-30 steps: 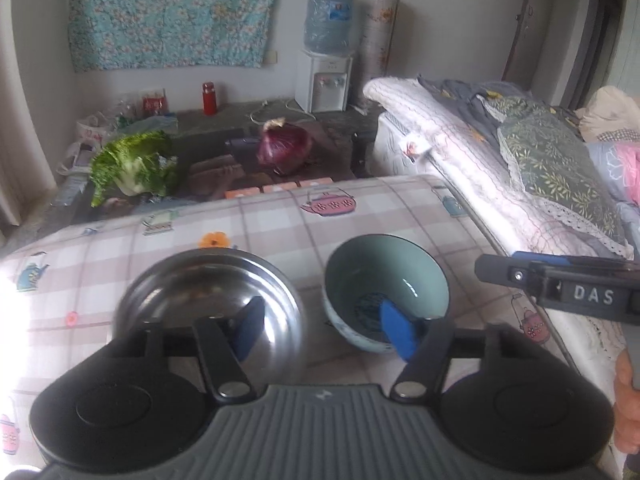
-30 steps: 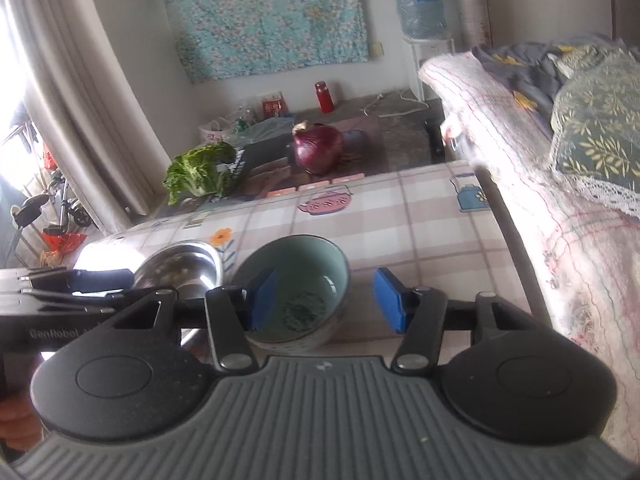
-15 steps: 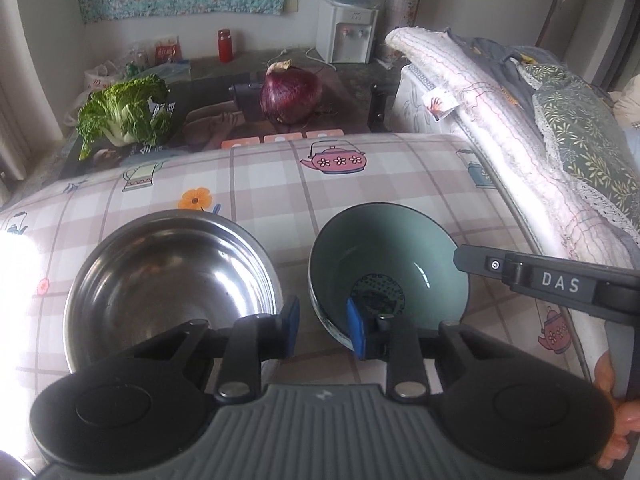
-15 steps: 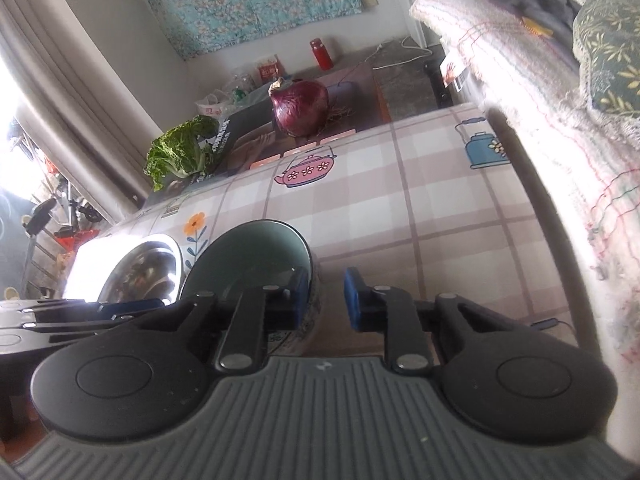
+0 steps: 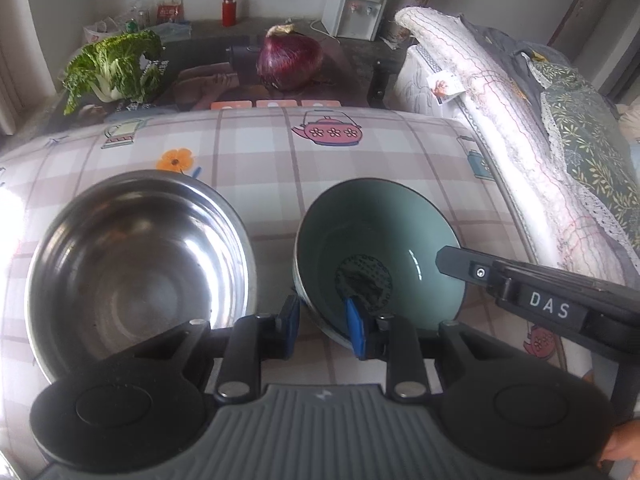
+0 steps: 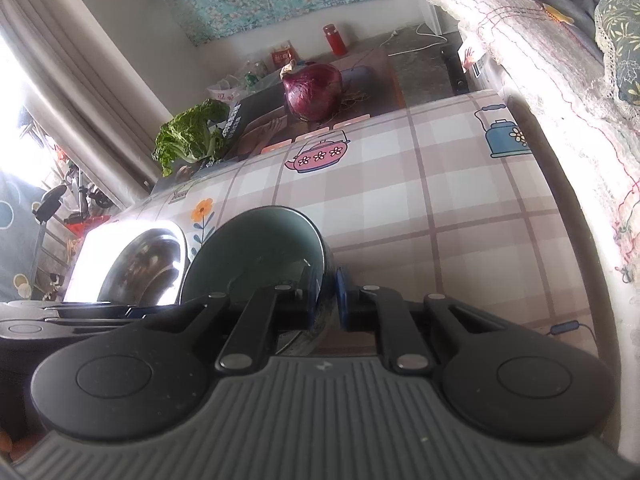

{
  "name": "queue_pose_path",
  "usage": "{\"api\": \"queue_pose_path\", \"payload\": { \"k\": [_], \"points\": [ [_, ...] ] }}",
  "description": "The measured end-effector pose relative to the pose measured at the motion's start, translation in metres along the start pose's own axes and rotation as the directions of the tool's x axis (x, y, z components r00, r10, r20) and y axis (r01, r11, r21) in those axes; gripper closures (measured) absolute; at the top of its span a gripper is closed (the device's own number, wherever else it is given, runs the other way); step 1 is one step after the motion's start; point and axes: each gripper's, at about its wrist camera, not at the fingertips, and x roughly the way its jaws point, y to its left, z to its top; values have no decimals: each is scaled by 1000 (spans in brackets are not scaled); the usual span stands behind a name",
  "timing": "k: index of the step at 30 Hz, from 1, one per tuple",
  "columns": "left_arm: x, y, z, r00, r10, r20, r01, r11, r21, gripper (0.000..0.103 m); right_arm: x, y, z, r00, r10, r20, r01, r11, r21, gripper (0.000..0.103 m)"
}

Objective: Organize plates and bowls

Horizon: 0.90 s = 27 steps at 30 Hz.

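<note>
My left hand-held gripper (image 5: 322, 326) is narrowed onto the near-left rim of the green bowl (image 5: 384, 240), one pad inside, one outside; can't tell if the pads actually pinch yet. My right hand-held gripper (image 6: 326, 300) is clamped on the same bowl's right rim, wall between the pads w/ no gap showing.

Green bowl sits on the checked surface (image 5: 360, 160), right of centre, near edge, just beside the steel bowl (image 5: 140, 248) on its left; rims look close but whether they touch I can't tell.

Handling, my guess: green one looks like glazed ceramic, so stiff, fairly heavy, slick at the glaze, chips if knocked. Rim is the only place thin enough to pinch; two opposite-ish holds should stop it swinging. Steel bowl prob. lighter, thin rim, also slippery, won't break but will ring and slide.

Contents: both bowls empty. Green has a dark printed round patch at the bottom, not food. Steel shows only reflections. Steel is wider, so green could nest in it.
</note>
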Motion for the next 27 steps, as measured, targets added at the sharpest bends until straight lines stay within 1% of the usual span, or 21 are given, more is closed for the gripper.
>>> {"api": "queue_pose_path", "payload": {
  "k": [2, 7, 11, 14, 18, 22, 27],
  "points": [
    [-2, -5, -3, 1000, -1, 4, 1, 1000, 17, 76, -2, -1, -2, 1000, -4, -7, 4, 1000, -11, 94],
    [-9, -14, -7, 999, -35, 5, 35, 998, 42, 76, -12, -9, -6, 1000, -13, -27, 12, 1000, -24, 95],
    [-6, -20, -4, 1000, -27, 4, 26, 998, 51, 75, -21, -17, -9, 999, -25, -34, 24, 1000, -18, 95],
    [0, -23, -1, 999, -39, -7, 39, 998, 44, 75, -27, -21, -10, 999, -26, -35, 26, 1000, -5, 95],
    [4, -25, 1, 1000, -20, -7, 20, 999, 36, 75, -27, -22, -9, 999, -25, -28, 25, 1000, 17, 93],
    [5, -23, -1, 999, -24, -21, 24, 999, 34, 75, -26, -22, -9, 1000, -19, -12, 19, 999, 33, 93],
    [-1, -26, -6, 999, -26, -27, 27, 999, 42, 75, -27, -21, -9, 999, -18, -26, 19, 999, 45, 93]
  ]
}}
